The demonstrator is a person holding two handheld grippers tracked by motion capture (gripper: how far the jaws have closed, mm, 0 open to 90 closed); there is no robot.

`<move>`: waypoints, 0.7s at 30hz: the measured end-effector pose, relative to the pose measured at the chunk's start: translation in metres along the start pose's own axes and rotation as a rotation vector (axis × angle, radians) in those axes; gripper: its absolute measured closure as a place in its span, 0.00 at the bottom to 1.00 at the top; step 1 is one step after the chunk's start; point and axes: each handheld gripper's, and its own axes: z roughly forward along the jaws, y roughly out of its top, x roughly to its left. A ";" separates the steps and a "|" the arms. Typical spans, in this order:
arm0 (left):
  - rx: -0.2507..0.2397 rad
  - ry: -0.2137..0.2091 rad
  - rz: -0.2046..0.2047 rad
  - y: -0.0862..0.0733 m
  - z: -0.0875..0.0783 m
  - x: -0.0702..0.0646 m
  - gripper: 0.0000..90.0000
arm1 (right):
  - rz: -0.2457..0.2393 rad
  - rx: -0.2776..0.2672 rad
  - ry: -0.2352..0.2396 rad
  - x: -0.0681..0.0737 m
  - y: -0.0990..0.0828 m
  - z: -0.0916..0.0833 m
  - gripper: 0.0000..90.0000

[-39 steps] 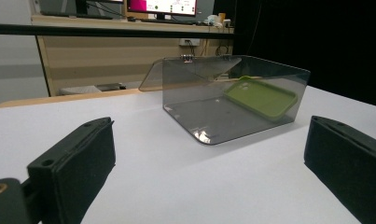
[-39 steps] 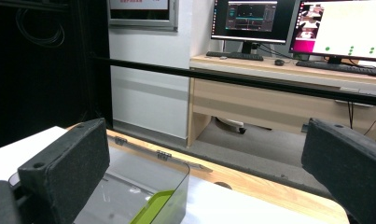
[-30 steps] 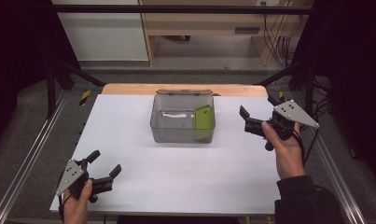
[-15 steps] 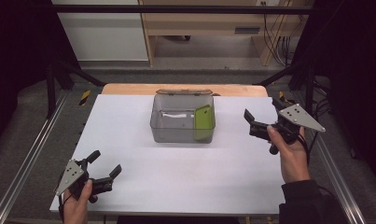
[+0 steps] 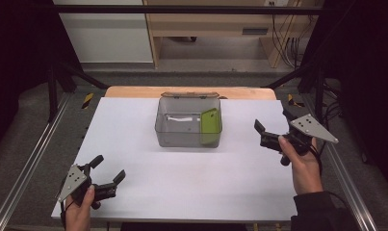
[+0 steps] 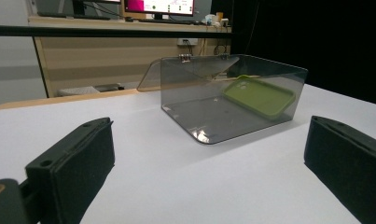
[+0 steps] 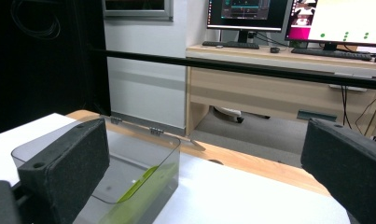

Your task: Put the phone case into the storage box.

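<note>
A clear plastic box (image 5: 188, 123) with its hinged lid folded back stands at the middle rear of the white table (image 5: 148, 192). A green phone case (image 5: 211, 126) leans against its right inner wall, and a small white object (image 5: 180, 118) lies on its floor. My left gripper (image 5: 107, 169) is open near the front left corner, low over the table, nothing between its jaws. My right gripper (image 5: 273, 127) is open, held above the table right of the box. The box (image 6: 223, 93) and the green case (image 6: 260, 95) lie ahead in the left gripper view. The box (image 7: 129, 172) sits below in the right gripper view.
Metal rails (image 5: 28, 168) run along both table sides. A wooden strip (image 5: 134, 91) edges the far side. Beyond stands a desk (image 7: 279, 88) with monitors (image 7: 251, 14). A black bar (image 7: 223, 65) crosses in front of it.
My right gripper has drifted right and slightly toward the front, away from the box. The left gripper has stayed put.
</note>
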 end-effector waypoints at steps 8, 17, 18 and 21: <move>0.000 -0.001 0.000 0.000 0.000 0.000 0.02 | 0.001 0.004 0.000 -0.002 -0.006 -0.006 0.02; 0.001 -0.002 0.000 0.000 0.000 0.000 0.02 | 0.002 0.008 0.003 -0.002 -0.014 -0.015 0.02; 0.001 -0.002 0.000 0.000 0.000 0.000 0.02 | 0.004 0.008 0.003 -0.002 -0.015 -0.015 0.02; 0.001 -0.001 0.000 0.000 0.000 0.000 0.02 | 0.005 0.009 0.002 -0.002 -0.018 -0.018 0.02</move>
